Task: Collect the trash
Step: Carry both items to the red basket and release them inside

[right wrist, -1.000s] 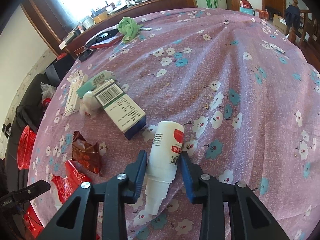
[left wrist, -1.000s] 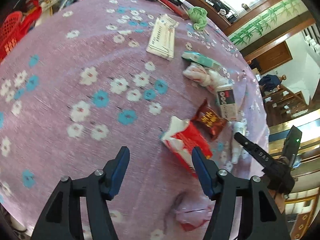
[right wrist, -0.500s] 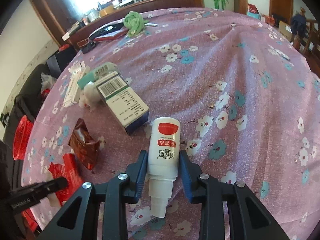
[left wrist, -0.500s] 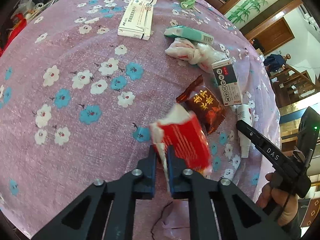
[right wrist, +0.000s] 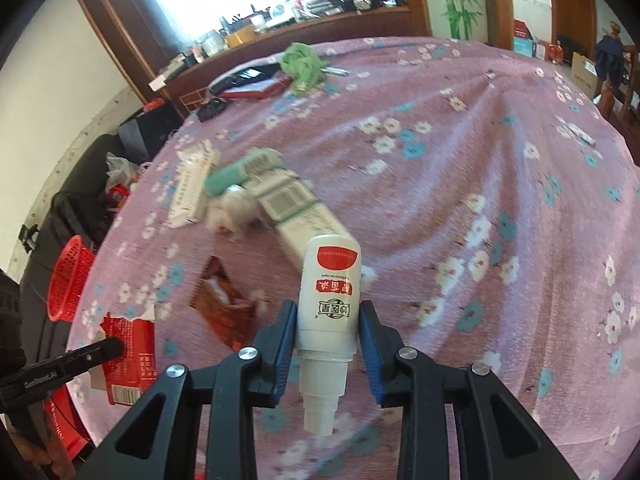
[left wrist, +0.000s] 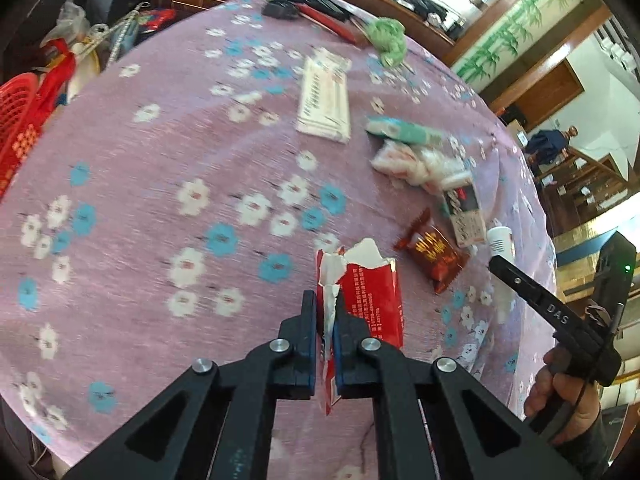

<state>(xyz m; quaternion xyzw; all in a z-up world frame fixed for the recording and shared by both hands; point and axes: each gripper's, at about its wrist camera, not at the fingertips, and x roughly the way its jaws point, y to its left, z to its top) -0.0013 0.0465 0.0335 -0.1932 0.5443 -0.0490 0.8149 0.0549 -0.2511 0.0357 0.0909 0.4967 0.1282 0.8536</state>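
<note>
Since a second ago the left gripper [left wrist: 327, 316] has gone from spread and empty to pinching the torn red paper packet [left wrist: 366, 296], which now hangs off the cloth between its blue fingers [left wrist: 309, 320]; they are pressed nearly together on the packet's ragged white edge. The right gripper [right wrist: 327, 330], already around the white plastic bottle with the red label [right wrist: 329, 292], has raised it clear of the cloth, base pointing away and nozzle pointing back toward the camera, and its pads squeeze the bottle's sides.

In the left wrist view the pink flowered tablecloth [left wrist: 160, 184] fills the frame; its left and centre are bare of clutter, with wide room there. The remaining litter lies in a line down the right half: a flat white carton [left wrist: 324, 104] at upper centre, a teal box [left wrist: 404, 130], a crumpled white plastic wrap [left wrist: 416, 164], a small white and red box [left wrist: 464, 212] and a dark red snack wrapper [left wrist: 434, 254] just right of the held packet. The table edge curves down the right side, close behind this litter. A red mesh basket [left wrist: 16, 124] sits beyond the left edge of the table.

In the right wrist view the cloth's right half is open, creased with folds, and a green rag [right wrist: 302, 64] lies near the far rim at upper centre.
</note>
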